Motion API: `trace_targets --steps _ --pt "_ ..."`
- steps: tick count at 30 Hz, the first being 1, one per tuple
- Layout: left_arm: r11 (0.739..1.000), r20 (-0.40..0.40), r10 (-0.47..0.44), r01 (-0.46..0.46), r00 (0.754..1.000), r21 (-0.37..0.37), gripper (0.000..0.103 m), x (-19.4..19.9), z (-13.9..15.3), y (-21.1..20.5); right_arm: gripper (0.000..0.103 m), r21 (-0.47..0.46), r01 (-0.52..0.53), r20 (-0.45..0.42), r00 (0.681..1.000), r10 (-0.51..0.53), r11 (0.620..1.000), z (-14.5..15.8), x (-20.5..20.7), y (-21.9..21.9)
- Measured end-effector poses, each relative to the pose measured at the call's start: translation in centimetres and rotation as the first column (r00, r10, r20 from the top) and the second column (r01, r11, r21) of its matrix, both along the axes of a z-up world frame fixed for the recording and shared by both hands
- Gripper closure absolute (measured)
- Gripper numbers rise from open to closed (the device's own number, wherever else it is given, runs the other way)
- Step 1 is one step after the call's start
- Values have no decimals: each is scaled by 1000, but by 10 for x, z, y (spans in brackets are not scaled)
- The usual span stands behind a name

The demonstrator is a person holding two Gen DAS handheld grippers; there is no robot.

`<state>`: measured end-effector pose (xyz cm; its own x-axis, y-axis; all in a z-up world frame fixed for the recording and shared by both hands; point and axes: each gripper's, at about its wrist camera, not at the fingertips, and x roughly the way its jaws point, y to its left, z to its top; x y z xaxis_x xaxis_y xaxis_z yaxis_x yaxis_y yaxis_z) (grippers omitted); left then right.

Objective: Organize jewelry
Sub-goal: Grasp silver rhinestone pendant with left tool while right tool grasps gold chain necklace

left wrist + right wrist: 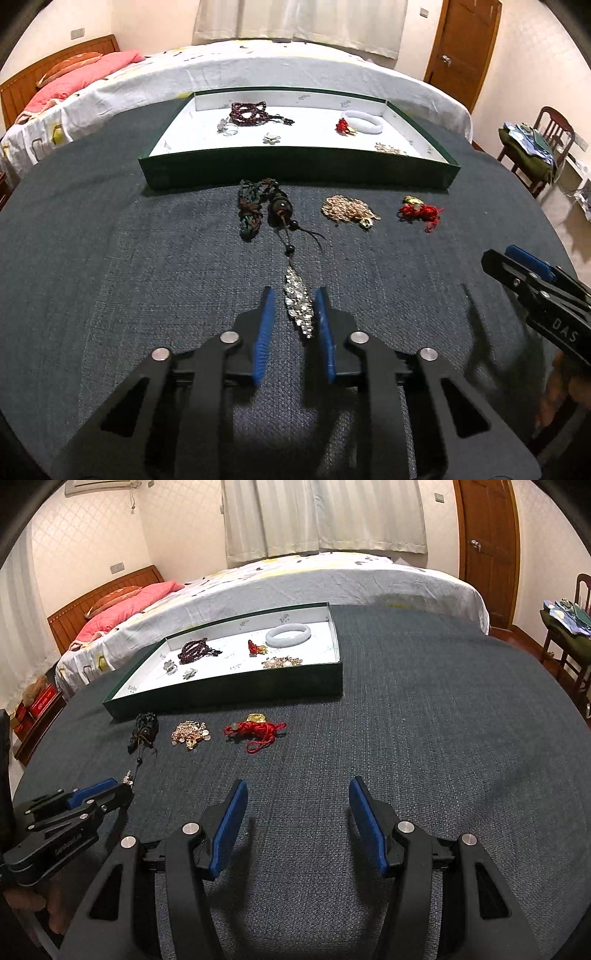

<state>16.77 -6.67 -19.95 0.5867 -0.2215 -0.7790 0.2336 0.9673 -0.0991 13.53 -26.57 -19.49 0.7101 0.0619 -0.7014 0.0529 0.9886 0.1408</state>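
The left gripper (294, 308) is clamped on the sparkly rhinestone pendant (299, 304) of a dark corded necklace (280, 212) on the cloth-covered counter (110, 258), ready to carry it to the green tray (299, 168) where a smooth white bangle (362, 122) lies; the right gripper (297, 805) hovers with its pads apart, holding nothing
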Motion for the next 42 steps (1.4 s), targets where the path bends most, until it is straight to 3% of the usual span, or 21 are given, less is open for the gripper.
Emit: trace_targets --steps 14,23,42 --pt "1000 49 -6 7 999 -26 91 -9 22 7 47 -4 -7 4 1000 7 1000 2 -1 4" --pt "999 91 45 -44 995 -16 91 -3 38 33 47 -14 -52 9 999 52 999 8 10 26" --pt "993 72 118 -119 990 12 91 37 34 89 47 -48 -169 -58 984 167 984 -1 89 98"
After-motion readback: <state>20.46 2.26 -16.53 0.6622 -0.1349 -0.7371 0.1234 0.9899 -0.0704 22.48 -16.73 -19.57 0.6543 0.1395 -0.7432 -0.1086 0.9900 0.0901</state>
